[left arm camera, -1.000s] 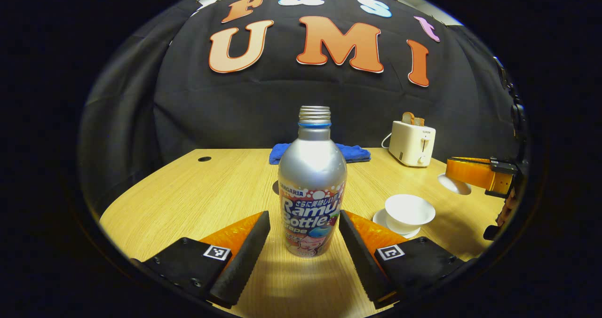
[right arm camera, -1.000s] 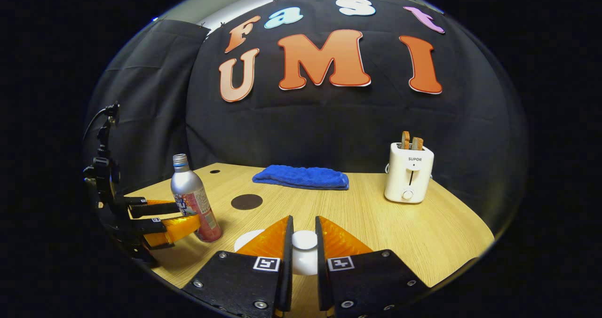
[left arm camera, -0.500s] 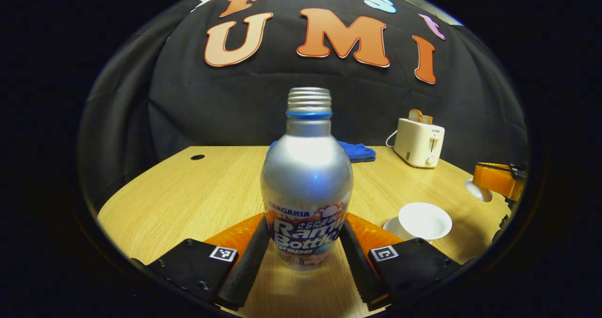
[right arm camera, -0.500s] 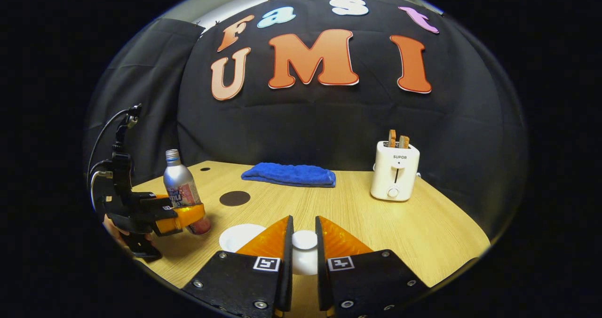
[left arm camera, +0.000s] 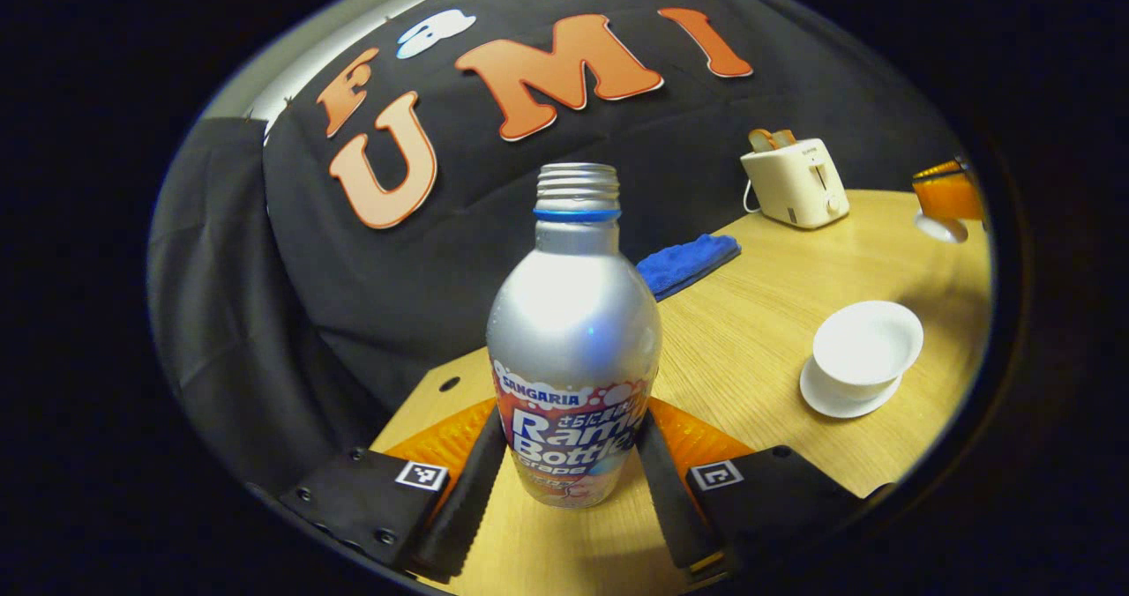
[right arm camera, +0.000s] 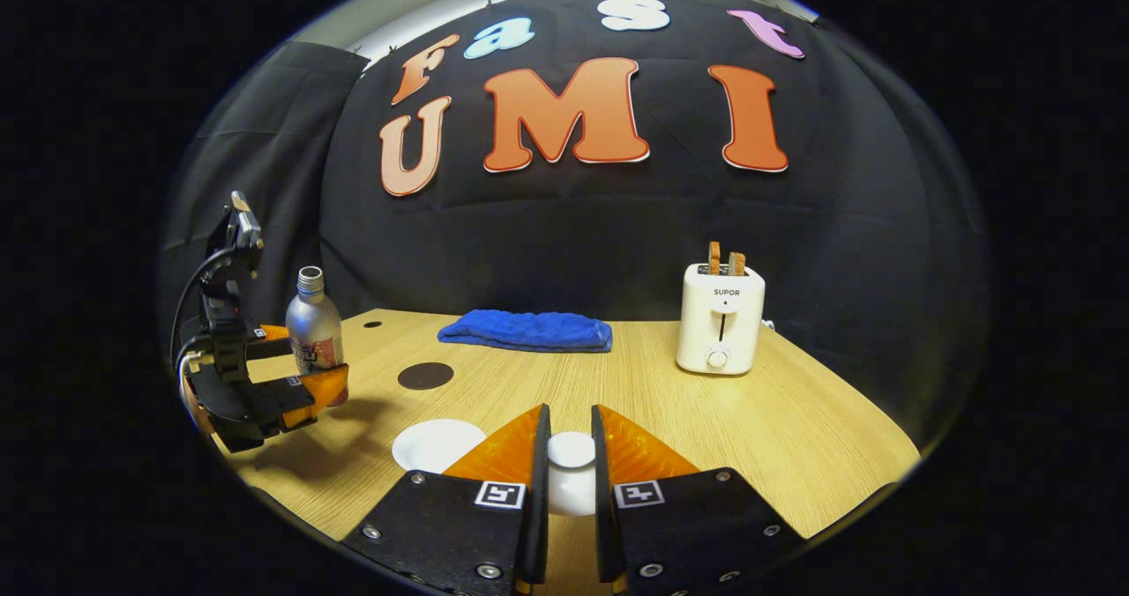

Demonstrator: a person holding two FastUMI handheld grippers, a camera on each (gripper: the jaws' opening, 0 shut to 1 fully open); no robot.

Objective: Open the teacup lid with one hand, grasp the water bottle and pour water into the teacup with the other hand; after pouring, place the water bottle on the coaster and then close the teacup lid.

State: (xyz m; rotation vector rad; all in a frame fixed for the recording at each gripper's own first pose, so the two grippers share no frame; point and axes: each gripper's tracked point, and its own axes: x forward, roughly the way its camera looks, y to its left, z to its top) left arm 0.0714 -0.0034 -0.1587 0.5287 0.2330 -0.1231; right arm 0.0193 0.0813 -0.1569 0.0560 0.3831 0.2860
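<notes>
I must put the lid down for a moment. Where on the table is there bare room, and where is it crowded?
Bare wood lies between the toaster and the right gripper, and in front of the blue cloth. The left side is crowded: the coaster, the teacup and the bottle in the left gripper.

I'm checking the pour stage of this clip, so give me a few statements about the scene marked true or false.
1. The left gripper is shut on the water bottle. True.
2. The bottle has a cap on. False: its threaded neck is open.
3. The teacup has its lid on. False: the cup is open and the right gripper is shut on the lid.
4. The coaster has nothing on it. True.
5. The toaster is empty. False: toast sticks up from it.
</notes>
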